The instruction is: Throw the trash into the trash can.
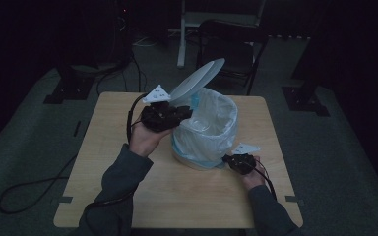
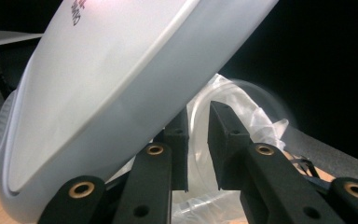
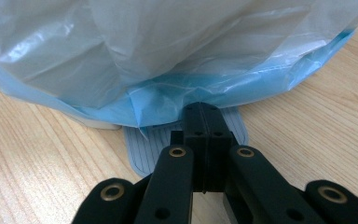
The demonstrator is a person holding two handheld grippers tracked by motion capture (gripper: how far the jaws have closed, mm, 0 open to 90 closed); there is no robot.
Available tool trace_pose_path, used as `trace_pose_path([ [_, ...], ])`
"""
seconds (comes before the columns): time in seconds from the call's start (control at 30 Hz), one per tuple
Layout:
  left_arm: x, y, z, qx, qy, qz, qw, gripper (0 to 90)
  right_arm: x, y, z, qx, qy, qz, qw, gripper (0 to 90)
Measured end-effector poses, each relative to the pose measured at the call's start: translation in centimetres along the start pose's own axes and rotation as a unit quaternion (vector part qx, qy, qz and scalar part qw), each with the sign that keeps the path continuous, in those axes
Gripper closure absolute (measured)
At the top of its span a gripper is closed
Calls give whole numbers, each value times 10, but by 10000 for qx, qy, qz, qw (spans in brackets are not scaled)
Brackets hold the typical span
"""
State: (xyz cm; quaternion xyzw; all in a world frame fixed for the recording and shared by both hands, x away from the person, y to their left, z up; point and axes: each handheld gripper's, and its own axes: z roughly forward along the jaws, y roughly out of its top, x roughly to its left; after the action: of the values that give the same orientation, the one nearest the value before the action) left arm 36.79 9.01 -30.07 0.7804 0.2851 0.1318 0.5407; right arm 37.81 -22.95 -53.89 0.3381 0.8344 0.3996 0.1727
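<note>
A small pedal bin (image 1: 207,147) lined with a white bag (image 3: 168,51) over a blue one stands mid-table, its white lid (image 1: 197,81) tipped up. My left gripper (image 1: 187,114) is at the bin's left rim beneath the lid (image 2: 98,93). Its jaws (image 2: 198,140) are open a small gap, with nothing pressed between the pads. A blurred clear plastic thing (image 2: 247,100) shows beyond them over the bag. My right gripper (image 1: 226,160) is low at the bin's front right. Its shut tips (image 3: 204,114) rest on the grey ribbed pedal (image 3: 140,149).
The wooden table (image 1: 128,196) has bare room left of and in front of the bin. A dark folding chair (image 1: 231,44) stands beyond the far edge. Cables (image 1: 29,189) lie on the floor at the left.
</note>
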Motion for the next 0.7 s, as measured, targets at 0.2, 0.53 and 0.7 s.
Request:
trace_pose_path([
  [0.2, -1, 0, -2, -34, -34, 9, 10000, 758, 0, 0, 0, -1, 1, -2, 10000, 900],
  [0.53, -2, -7, -16, -122, -30, -10, 9999, 736, 0, 0, 0, -10, 19, 14, 10000, 900],
  [0.7, 1, -11, -24, -180, 6, -59, 9998, 731, 0, 0, 0, -8, 19, 14, 10000, 900],
])
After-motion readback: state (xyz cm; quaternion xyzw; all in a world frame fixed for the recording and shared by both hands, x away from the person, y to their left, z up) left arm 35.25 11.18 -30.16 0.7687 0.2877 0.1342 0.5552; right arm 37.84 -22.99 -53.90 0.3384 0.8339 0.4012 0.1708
